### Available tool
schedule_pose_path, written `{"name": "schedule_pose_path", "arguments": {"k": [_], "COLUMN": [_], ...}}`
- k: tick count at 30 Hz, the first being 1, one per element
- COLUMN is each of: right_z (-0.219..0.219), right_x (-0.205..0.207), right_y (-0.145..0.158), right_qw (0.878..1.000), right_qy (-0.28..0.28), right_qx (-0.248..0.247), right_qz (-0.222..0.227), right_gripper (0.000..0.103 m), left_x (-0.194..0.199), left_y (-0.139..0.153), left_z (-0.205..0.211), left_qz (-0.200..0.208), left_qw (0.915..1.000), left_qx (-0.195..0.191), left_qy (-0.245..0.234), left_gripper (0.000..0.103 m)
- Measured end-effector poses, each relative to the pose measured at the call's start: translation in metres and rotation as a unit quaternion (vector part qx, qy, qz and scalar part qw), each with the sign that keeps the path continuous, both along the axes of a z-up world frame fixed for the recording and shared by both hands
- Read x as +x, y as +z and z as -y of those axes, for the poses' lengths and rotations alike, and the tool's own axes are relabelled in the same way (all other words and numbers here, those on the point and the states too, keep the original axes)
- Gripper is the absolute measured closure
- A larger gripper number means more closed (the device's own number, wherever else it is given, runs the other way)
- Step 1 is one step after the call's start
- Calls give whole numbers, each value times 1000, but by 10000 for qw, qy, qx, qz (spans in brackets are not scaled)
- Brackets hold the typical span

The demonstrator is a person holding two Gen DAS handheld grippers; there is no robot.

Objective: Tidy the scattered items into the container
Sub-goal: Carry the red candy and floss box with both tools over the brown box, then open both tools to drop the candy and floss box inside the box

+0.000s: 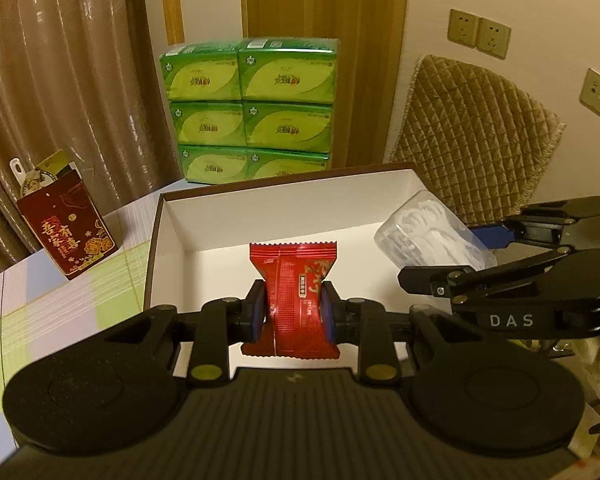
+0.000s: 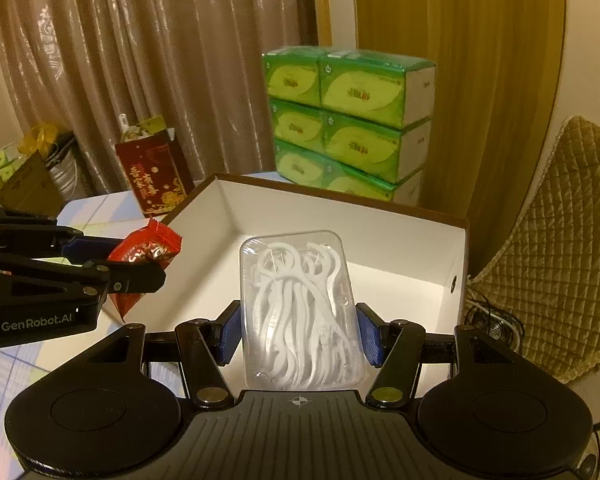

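Observation:
My left gripper (image 1: 294, 312) is shut on a red snack packet (image 1: 294, 280) and holds it above the near edge of the open white box (image 1: 168, 220). The packet also shows in the right wrist view (image 2: 148, 252), with the left gripper (image 2: 140, 264) at the box's left wall. My right gripper (image 2: 300, 332) is shut on a clear plastic case of white floss picks (image 2: 300, 312), held over the inside of the box (image 2: 400, 240). In the left wrist view the case (image 1: 432, 236) and the right gripper (image 1: 452, 256) are over the box's right side.
A stack of green tissue packs (image 1: 252, 112) stands behind the box. A red gift bag (image 1: 70, 228) stands on the checked tablecloth (image 1: 60, 320) to the left. A quilted chair back (image 1: 472, 132) is at the right, with cables (image 2: 496, 320) on the floor.

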State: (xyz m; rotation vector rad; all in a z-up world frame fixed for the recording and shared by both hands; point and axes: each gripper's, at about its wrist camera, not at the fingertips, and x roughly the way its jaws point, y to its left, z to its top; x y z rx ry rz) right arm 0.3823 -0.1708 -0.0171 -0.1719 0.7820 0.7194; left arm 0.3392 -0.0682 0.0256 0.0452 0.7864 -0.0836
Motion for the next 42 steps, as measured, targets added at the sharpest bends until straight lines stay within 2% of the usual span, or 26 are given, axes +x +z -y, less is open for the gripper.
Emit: {"name": "schedule_pose_path", "arguments": {"k": [5,14,20,27,34,35,36,37,39,42], "right_z": [-6,-24,-28,-29,-33,-34,-35,-36,-37,-39], "right_x": [29,62,81,98,108,108,108,108,106,103], "right_y": [-17,-74,-99,-110,-119,-119,-119,-119,-118,-117], "right_qw": [9990,9920,9839,9753,9650,9637,9624,9616,9623,9620], "right_qy": [-27,-304,-358,-305,-206,-169,-114,-83,-80,-18], "right_qx": [-2,-593,-916,-1179,-1336,-1361,-1401,-1446,-1512,-1579], "right_qz": [-450,-1072,-1494,-1843,-2248,-2289,-2324,-2331,-2259,-2227], "right_gripper": [47,47,47,47,47,47,45,44,28,23], "left_x": [25,59,81,101,112,112,113,112,110,109], "left_y": [-20,-72,-98,-112,-130,-132,-134,-134,-134,-134], "left_z": [-13,-22,-24,-22,-27,-28,-29,-30,-32,-32], "left_qz": [-282,-1028,-1447,-1785,-2314,-2366,-2414,-2427,-2414,-2462], "left_qw": [9993,9928,9878,9833,9722,9710,9697,9694,9698,9687], "left_qx": [-191,-444,-416,-161,-137,-126,-107,-87,-49,16], "left_qy": [158,421,402,313,328,331,358,362,343,331], "left_gripper": [79,79,79,79,79,73,57,51,50,47]}}
